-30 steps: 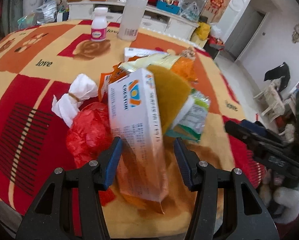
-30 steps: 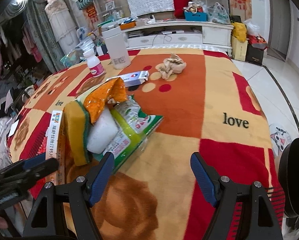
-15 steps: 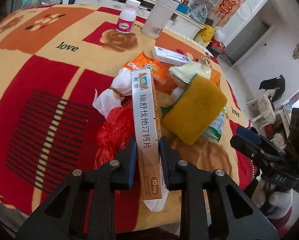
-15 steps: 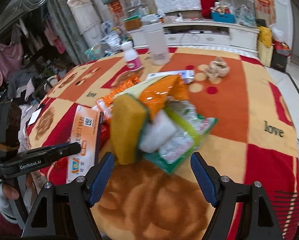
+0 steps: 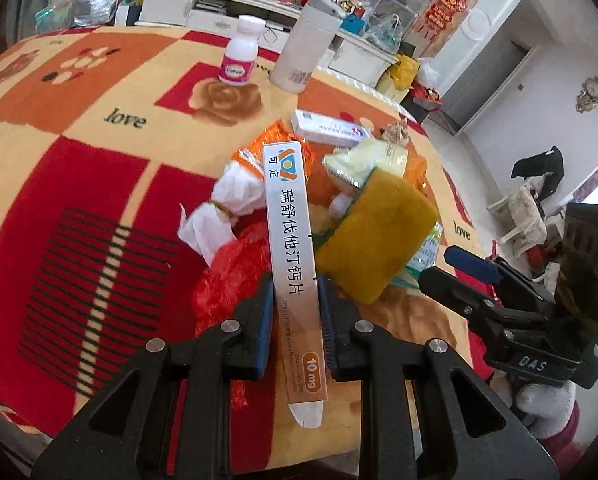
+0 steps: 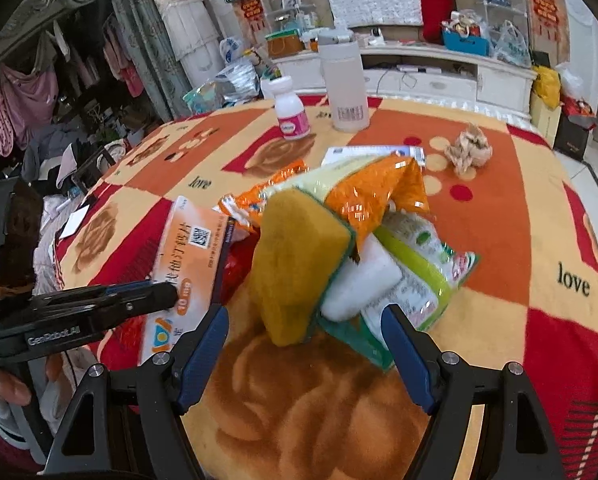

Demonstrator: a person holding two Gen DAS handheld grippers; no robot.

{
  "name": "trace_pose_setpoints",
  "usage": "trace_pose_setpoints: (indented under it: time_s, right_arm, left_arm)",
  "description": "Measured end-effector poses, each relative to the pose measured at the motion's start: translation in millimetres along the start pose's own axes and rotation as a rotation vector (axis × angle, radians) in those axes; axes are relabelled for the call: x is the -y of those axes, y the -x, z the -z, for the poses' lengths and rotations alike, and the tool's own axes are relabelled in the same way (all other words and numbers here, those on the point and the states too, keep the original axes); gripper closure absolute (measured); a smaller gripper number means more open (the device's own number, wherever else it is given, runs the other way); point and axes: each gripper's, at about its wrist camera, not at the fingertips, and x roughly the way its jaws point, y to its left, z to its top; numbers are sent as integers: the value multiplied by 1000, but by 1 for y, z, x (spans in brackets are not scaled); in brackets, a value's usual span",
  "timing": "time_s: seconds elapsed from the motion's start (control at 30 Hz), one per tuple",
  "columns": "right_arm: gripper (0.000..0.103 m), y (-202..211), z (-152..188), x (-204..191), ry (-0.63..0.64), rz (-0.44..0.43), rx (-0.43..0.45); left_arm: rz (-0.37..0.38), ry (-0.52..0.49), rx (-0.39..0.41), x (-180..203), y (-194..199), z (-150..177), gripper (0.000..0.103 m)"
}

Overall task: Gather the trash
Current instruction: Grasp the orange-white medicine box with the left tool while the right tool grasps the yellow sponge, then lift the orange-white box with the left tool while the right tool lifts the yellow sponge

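Two tongs here: left tongs [image 5: 295,312] are clamped on the long orange-and-white cardboard medicine box [image 5: 291,236] mid-frame, right tongs [image 6: 305,350] gape apart near the yellow scouring sponge [image 6: 299,264]. Risk: that narrow-edge grip could let the box twist loose onto the pile.

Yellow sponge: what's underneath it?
The yellow sponge leans on a white foam block and green wrapper; whatever lies beneath those on the blanket is hidden.

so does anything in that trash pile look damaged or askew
Yes: the medicine box clamped in the left gripper has its near-end flap torn open, and the yellow sponge stands tilted on edge against the wrappers.
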Motion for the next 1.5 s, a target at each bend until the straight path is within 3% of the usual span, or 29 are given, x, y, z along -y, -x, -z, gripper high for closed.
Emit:
trace_pose_setpoints:
  time_s: [0.3, 0.37, 0.4, 0.57, 0.77, 0.9, 1.1, 1.17, 1.3, 1.37, 1.5]
  right_arm:
    - [29, -19, -33, 10, 5, 25, 30]
    - [51, -29, -36, 15, -12, 6, 5]
    - [56, -32, -36, 17, -22, -16, -7]
    - [69, -20, -27, 15, -4, -85, 8]
    - [70, 23, -24, 28, -28, -137, 57]
    - [70, 34, -22, 42, -61, -191, 29]
    - [67, 12, -5, 49, -59, -126, -55]
    - [58, 10, 1, 50, -58, -96, -63]
    - [58, 12, 13, 50, -60, -105, -62]
    - [70, 18, 16, 51, -70, -122, -31]
    - [75, 28, 16, 50, -66, -153, 3]
  left_arm:
    - [12, 17, 27, -5, 8, -10, 84]
    - [13, 18, 29, -4, 9, -10, 84]
    - [13, 17, 30, -4, 9, -10, 84]
    - [25, 13, 25, 1, 9, -13, 84]
    - [65, -20, 54, 21, 18, -22, 84]
    - [75, -44, 57, 35, 16, -26, 84]
    - [67, -50, 43, 44, 11, -24, 84]
    - [60, -48, 37, 44, 10, -22, 84]
    - [58, -40, 32, 43, 8, -21, 84]
    - [59, -42, 33, 43, 9, -21, 84]
    - [60, -44, 38, 43, 12, -19, 84]
